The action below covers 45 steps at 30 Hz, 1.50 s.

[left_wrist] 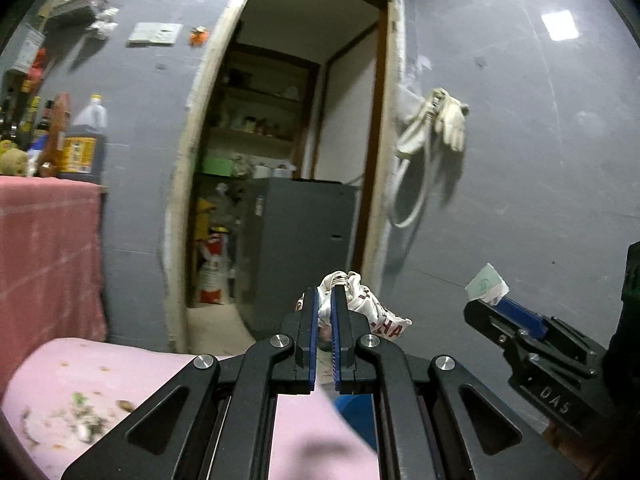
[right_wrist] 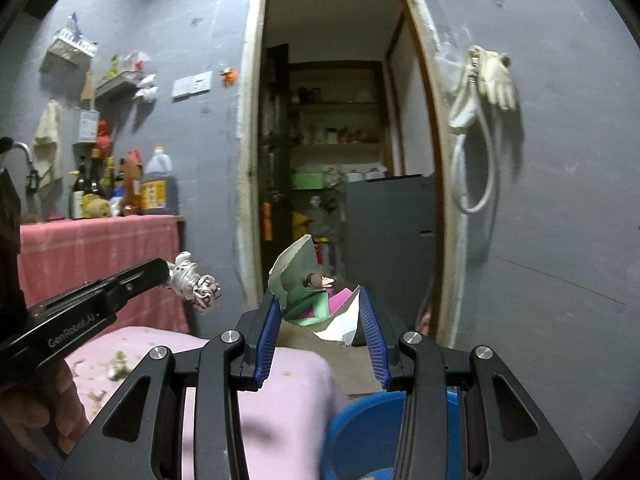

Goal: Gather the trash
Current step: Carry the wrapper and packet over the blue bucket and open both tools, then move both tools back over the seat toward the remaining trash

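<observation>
My left gripper [left_wrist: 325, 294] is shut on a crumpled white wrapper with red print [left_wrist: 360, 300], held up in the air; the wrapper [right_wrist: 196, 284] also shows at the left gripper's tip in the right wrist view. My right gripper [right_wrist: 318, 304] is shut on a folded piece of printed card packaging [right_wrist: 316, 296], white outside with green and pink inside. It shows from the side in the left wrist view [left_wrist: 486, 292], holding the card [left_wrist: 486, 282]. Both grippers hover above a pink table surface [right_wrist: 280, 400] with scattered crumbs [left_wrist: 80, 416]. A blue bin [right_wrist: 360, 432] sits below the right gripper.
A grey wall with an open doorway [right_wrist: 340, 140] into a pantry is ahead. A counter draped with a pink towel [right_wrist: 100, 248] holds bottles [right_wrist: 156, 188] at left. White gloves and a hose [right_wrist: 488, 80] hang on the wall at right.
</observation>
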### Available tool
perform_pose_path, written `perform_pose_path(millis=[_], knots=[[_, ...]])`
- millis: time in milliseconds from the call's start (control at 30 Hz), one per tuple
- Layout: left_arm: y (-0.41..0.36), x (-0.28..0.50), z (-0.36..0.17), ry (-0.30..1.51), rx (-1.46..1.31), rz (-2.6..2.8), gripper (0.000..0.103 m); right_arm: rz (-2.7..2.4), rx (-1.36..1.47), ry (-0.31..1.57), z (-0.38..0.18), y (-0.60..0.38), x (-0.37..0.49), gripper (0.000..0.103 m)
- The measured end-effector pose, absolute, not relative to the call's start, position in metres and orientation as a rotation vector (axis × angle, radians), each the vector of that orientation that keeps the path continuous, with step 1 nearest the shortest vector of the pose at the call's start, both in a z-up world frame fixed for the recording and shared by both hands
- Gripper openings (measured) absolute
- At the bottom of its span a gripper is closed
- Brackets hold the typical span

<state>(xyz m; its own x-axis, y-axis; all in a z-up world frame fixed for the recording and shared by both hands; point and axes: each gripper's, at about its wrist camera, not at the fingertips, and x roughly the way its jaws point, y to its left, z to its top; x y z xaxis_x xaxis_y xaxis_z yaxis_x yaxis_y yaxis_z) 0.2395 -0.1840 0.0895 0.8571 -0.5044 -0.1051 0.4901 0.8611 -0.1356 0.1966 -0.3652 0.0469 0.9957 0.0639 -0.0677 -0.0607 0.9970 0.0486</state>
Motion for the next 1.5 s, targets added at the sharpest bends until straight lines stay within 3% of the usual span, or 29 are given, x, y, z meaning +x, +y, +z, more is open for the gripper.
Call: perform_pose_path(millis=[667, 933, 1067, 1233, 1300, 1367, 1433, 1500], knots=[[-0.279, 0.330, 0.029, 0.488, -0.158, -0.611, 0.006, -0.041, 0.320, 0.315, -0.038, -0.462, 0.250, 0.039], [-0.274, 0.340, 0.008, 0.577, -0.147, -0.621, 0.011, -0.030, 0.371, 0.351, -0.047, -0.469, 0.256, 0.052], [-0.269, 0.338, 0.011, 0.566, -0.158, -0.625, 0.023, -0.024, 0.387, 0.339, -0.046, -0.470, 0.255, 0.053], [-0.258, 0.332, 0.023, 0.527, -0.165, -0.617, 0.025, -0.021, 0.368, 0.305, -0.036, -0.465, 0.248, 0.054], [-0.250, 0.328, 0.028, 0.500, -0.163, -0.602, 0.033, -0.021, 0.354, 0.286, -0.030, -0.462, 0.245, 0.056], [-0.241, 0.323, 0.033, 0.474, -0.165, -0.587, 0.038, -0.017, 0.327, 0.254, -0.021, -0.456, 0.239, 0.061], [-0.229, 0.318, 0.041, 0.443, -0.164, -0.571, 0.039, -0.004, 0.299, 0.218, -0.010, -0.449, 0.232, 0.075], [-0.218, 0.312, 0.049, 0.416, -0.158, -0.555, 0.044, 0.011, 0.272, 0.178, 0.001, -0.440, 0.225, 0.076]])
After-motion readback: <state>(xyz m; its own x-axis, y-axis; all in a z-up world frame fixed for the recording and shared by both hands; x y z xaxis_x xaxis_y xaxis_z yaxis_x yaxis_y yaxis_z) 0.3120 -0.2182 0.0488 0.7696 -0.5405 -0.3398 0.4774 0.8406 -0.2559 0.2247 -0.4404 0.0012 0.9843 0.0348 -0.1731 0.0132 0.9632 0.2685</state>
